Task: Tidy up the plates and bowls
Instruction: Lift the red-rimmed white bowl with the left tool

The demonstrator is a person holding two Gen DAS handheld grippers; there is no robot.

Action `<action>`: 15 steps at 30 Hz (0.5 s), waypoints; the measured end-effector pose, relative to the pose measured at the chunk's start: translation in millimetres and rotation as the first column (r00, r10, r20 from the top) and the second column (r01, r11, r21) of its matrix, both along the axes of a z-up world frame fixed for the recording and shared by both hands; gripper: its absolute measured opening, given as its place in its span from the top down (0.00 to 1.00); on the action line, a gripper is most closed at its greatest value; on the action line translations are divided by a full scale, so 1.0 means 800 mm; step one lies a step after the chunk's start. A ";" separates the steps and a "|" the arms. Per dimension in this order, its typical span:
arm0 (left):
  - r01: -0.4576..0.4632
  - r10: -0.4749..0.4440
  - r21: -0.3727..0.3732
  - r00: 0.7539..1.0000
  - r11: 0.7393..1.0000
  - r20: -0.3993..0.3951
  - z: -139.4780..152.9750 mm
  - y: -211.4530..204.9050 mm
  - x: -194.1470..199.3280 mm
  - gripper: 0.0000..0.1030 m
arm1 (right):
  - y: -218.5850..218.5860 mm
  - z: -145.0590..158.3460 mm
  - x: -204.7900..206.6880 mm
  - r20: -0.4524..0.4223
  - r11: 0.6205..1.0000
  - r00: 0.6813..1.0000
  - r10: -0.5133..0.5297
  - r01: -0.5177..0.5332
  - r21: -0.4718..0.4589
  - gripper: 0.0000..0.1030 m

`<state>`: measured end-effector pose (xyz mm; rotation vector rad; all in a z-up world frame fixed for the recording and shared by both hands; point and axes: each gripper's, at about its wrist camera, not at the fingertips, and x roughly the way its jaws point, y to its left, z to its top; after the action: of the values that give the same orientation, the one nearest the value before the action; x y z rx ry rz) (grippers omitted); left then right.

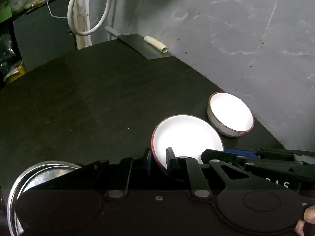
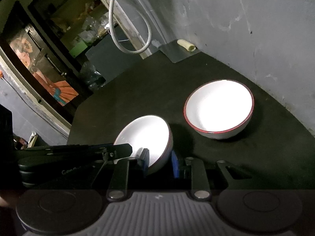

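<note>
Both tools are clamped onto the same small bowl [image 2: 145,137]. The left tool [image 1: 159,160] pinches one side of the rim, one pad inside the white bowl and one on the outer wall. The right tool [image 2: 160,163] does the same on the opposite side, narrow on the rim with the wall pinched between its blue pads. In each wrist view you can see the other tool poking in from the side, so they're gripping from roughly opposite edges.

The held bowl is tilted, its mouth leaning away from the tools rather than sitting flat on the table [image 2: 118,102]. I can't tell whether its bottom is off the table or just touching it.

The bit that matters is the second bowl [image 2: 218,108]. It's bigger, upright and empty, near the wall. It sits ahead of the held bowl and off to the right in both views, close but not touching. So the right tool is on the nearer side, and my guess is the carry goes forward and right to nest the small bowl in the big one, with the tilt levelled out on the way.

There's also a stack of metal plates [image 1: 42,177] down at the left, beside the left tool, untouched.
</note>
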<state>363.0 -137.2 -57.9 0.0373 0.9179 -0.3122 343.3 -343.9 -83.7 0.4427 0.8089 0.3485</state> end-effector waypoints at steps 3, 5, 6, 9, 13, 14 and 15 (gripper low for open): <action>0.006 -0.006 -0.005 1.000 1.000 0.014 0.008 0.003 -0.009 0.84 | 0.001 0.008 -0.011 0.014 1.000 1.000 -0.003 0.003 0.003 0.73; 0.012 -0.012 -0.009 1.000 1.000 0.023 0.015 0.006 -0.017 0.84 | 0.001 0.013 -0.021 0.025 1.000 1.000 -0.004 0.004 0.005 0.73; 0.015 -0.015 -0.011 0.999 1.000 0.028 0.018 0.008 -0.022 0.84 | 0.001 0.016 -0.025 0.029 1.000 1.000 -0.004 0.004 0.006 0.73; 0.025 -0.024 -0.018 0.999 1.000 0.041 0.028 0.013 -0.038 0.84 | 0.003 0.026 -0.042 0.046 1.000 0.999 -0.006 0.005 0.004 0.73; 0.028 -0.027 -0.035 0.998 0.999 0.048 0.038 0.020 -0.064 0.84 | 0.008 0.038 -0.066 0.070 1.000 0.998 -0.008 0.008 0.001 0.73; 0.028 -0.027 -0.037 0.998 0.999 0.050 0.041 0.022 -0.071 0.84 | 0.010 0.041 -0.073 0.073 1.000 0.997 -0.006 0.006 0.000 0.73; 0.028 -0.026 -0.040 0.998 0.999 0.053 0.043 0.025 -0.078 0.84 | 0.012 0.044 -0.080 0.076 1.000 0.997 -0.004 0.004 -0.003 0.73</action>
<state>300.8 -117.3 -23.4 0.0204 0.8594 -0.3534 279.5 -334.3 -48.4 0.4257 0.7344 0.3584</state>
